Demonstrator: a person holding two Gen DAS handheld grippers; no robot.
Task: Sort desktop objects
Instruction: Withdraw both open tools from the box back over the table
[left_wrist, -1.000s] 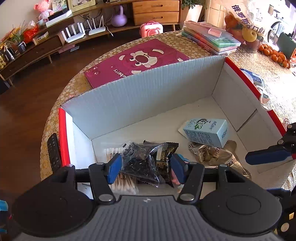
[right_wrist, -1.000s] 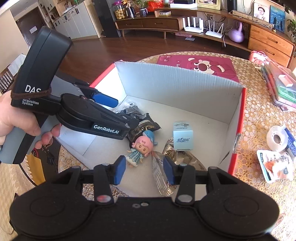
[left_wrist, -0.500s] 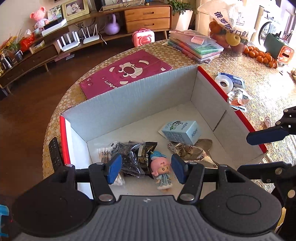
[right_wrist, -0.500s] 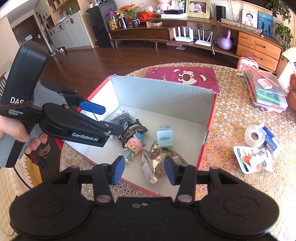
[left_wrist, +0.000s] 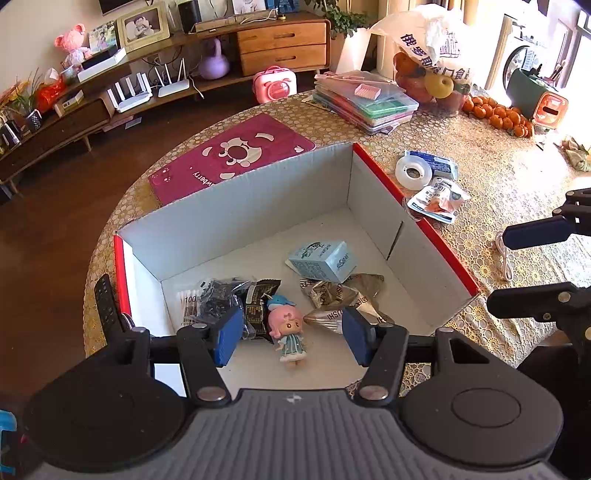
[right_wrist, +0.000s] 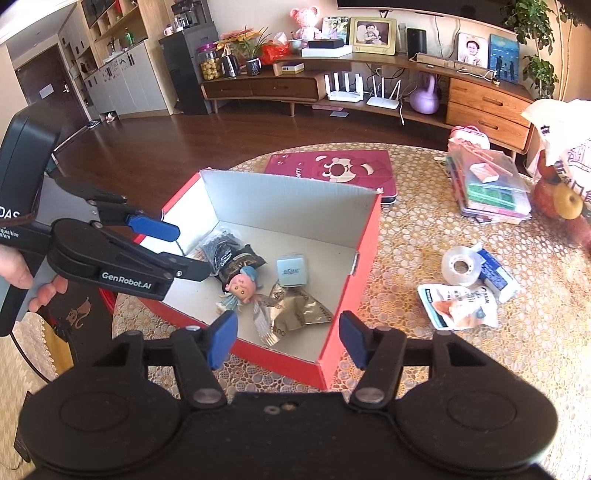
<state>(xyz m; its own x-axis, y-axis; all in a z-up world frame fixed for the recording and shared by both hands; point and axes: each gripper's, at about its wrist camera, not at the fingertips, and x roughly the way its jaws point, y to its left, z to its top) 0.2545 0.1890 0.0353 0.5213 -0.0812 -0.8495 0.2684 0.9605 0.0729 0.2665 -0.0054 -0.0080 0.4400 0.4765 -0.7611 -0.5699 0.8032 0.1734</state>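
A red cardboard box (left_wrist: 436, 240) (right_wrist: 365, 251) stands on the round table. Inside lie a pink-haired doll (left_wrist: 288, 328) (right_wrist: 240, 288), a pale blue carton (left_wrist: 323, 258) (right_wrist: 291, 271), gold foil wrappers (left_wrist: 343, 295) (right_wrist: 295, 310), a dark snack packet (left_wrist: 258, 302) and a cotton swab pack (left_wrist: 188, 302). My left gripper (left_wrist: 290, 339) hangs open above the box's near edge, nothing between its fingers. My right gripper (right_wrist: 284, 338) is open too, above the box's near corner. A tape roll (left_wrist: 412, 171) (right_wrist: 461, 266) and a white snack pouch (left_wrist: 437, 199) (right_wrist: 458, 304) lie on the table outside the box.
A magenta mat (left_wrist: 232, 155) lies behind the box. Stacked plastic cases (left_wrist: 365, 103), a bag of fruit (left_wrist: 432, 51) and oranges (left_wrist: 498, 114) sit at the back right. A black remote (left_wrist: 105, 306) lies left of the box, a white cable (left_wrist: 504, 258) to its right.
Both grippers have drawn back and risen away from the box. The doll now lies free on the box floor, out from between the left gripper's fingers.
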